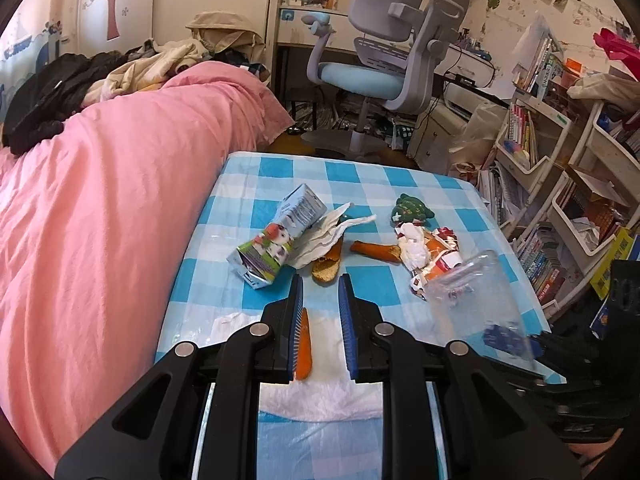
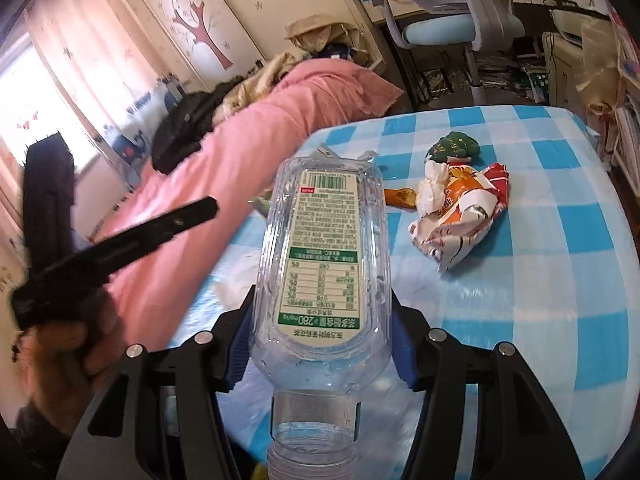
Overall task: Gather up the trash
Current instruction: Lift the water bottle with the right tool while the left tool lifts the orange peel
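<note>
My right gripper is shut on an empty clear plastic bottle, neck toward the camera; it shows blurred at the right in the left wrist view. My left gripper is open above the checked table, with an orange peel strip against its left finger. Ahead lie a crushed milk carton, a white tissue, a peel piece, a carrot-like scrap, a crumpled orange-white wrapper and a green wrapper.
A pink-covered bed runs along the table's left edge. A grey-blue desk chair stands beyond the table. Shelves of books crowd the right. A white plastic bag lies under my left gripper.
</note>
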The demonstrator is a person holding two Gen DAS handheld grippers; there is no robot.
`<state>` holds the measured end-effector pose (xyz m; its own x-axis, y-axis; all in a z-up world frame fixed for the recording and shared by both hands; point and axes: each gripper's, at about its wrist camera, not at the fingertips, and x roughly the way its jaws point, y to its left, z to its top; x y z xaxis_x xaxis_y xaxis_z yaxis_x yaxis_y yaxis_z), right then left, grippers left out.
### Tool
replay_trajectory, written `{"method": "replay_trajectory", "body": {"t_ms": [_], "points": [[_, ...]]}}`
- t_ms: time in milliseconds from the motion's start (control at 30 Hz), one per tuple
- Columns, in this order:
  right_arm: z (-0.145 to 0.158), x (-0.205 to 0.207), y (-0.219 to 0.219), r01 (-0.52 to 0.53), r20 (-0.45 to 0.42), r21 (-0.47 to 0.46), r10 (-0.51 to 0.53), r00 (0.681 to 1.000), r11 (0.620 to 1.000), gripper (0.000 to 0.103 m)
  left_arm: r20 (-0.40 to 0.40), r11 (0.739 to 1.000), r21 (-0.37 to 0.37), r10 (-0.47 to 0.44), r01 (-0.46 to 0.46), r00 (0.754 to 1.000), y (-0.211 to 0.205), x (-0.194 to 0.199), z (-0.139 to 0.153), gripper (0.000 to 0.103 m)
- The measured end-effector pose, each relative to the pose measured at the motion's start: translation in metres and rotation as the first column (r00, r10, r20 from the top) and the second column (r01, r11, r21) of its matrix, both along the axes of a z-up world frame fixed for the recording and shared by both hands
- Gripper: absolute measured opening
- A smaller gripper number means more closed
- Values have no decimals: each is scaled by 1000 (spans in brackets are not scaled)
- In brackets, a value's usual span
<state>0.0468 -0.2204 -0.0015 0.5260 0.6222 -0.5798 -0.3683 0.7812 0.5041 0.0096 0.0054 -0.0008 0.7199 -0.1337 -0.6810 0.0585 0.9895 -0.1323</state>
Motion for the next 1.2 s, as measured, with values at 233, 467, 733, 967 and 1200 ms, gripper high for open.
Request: {"method": "replay_trajectory", "body": {"t_ms": [233, 467, 733, 967, 1200], "points": [[11, -26, 2, -49, 68, 111, 42, 997, 993, 57, 53, 999, -30, -11, 13, 999, 6, -18, 8, 17], [4, -43, 13, -103, 62, 115, 96, 993, 988, 57, 84, 995, -95, -6, 14, 996, 23, -27, 14, 17], [-7, -59, 20, -134, 49, 54, 131, 990, 990, 57, 73, 991, -136, 22, -12, 997, 37, -25, 13, 17], [-9, -58, 9, -88, 34, 78, 86, 996, 993, 57, -130, 996, -93, 3, -15, 992, 25, 9, -43, 37], [-12, -60, 5, -98, 26, 77, 97, 995, 992, 57, -200, 1000, 22, 6, -1, 980, 2, 33, -81, 39]]}}
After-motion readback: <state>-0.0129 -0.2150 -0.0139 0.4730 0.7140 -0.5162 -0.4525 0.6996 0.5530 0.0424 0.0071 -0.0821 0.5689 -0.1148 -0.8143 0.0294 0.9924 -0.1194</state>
